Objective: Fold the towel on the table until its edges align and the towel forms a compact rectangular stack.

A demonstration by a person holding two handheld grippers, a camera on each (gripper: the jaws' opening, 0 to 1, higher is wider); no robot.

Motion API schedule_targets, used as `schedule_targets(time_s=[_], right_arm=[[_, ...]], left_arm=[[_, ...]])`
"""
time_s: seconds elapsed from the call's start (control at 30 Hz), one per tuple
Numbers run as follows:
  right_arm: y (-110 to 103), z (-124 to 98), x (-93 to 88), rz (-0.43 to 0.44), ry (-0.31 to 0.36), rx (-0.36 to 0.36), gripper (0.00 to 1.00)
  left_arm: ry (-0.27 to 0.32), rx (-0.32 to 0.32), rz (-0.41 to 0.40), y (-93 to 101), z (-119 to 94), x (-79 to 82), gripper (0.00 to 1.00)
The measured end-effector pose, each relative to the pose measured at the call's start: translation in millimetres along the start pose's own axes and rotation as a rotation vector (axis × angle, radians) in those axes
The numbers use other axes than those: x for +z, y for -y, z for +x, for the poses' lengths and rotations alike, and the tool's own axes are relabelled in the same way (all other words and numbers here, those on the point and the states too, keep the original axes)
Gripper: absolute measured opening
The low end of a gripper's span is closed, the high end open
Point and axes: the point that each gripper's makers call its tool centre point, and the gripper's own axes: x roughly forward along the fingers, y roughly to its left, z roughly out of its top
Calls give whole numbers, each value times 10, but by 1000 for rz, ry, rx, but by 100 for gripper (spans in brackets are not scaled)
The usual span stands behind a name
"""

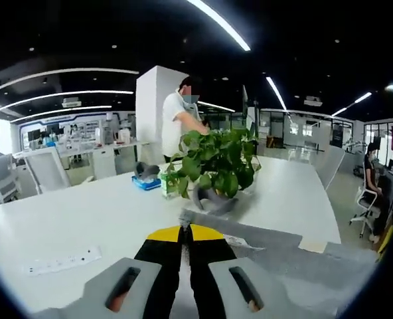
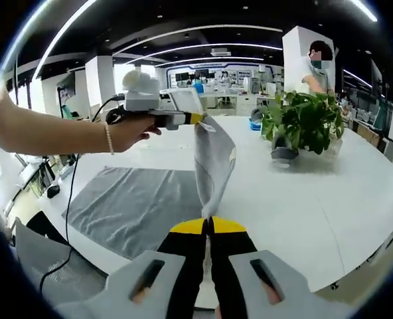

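A grey towel (image 2: 137,206) lies partly flat on the white table (image 2: 303,199). One end of it is lifted into a hanging strip (image 2: 213,159). In the right gripper view, my right gripper (image 2: 208,222) is shut on the lower corner of that strip. The left gripper (image 2: 198,119), held by a hand, pinches the upper corner above the table. In the left gripper view, my left gripper (image 1: 185,229) has its yellow tips shut on the towel's edge (image 1: 263,232), which runs off to the right.
A potted green plant (image 1: 216,166) stands mid-table, with a blue object (image 1: 145,181) beside it. A white power strip (image 1: 64,260) lies near the left. A person (image 1: 180,119) stands behind the table. Office chairs (image 1: 47,169) ring it.
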Motion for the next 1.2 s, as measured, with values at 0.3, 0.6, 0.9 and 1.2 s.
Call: schedule_targets(time_s=[0.3, 0.6, 0.9, 1.2], right_arm=[[-348, -9, -42, 2, -17, 40, 0], [-673, 6, -49, -7, -27, 83, 0], [-946, 38, -19, -30, -27, 109, 0], [-1167, 43, 53, -60, -22, 149, 0]], left_arm=[[-1, -23, 71, -37, -258, -24, 3], [17, -12, 56, -200, -445, -20, 3], [20, 25, 37, -493, -650, -78, 3], [40, 54, 10, -682, -792, -28, 3]])
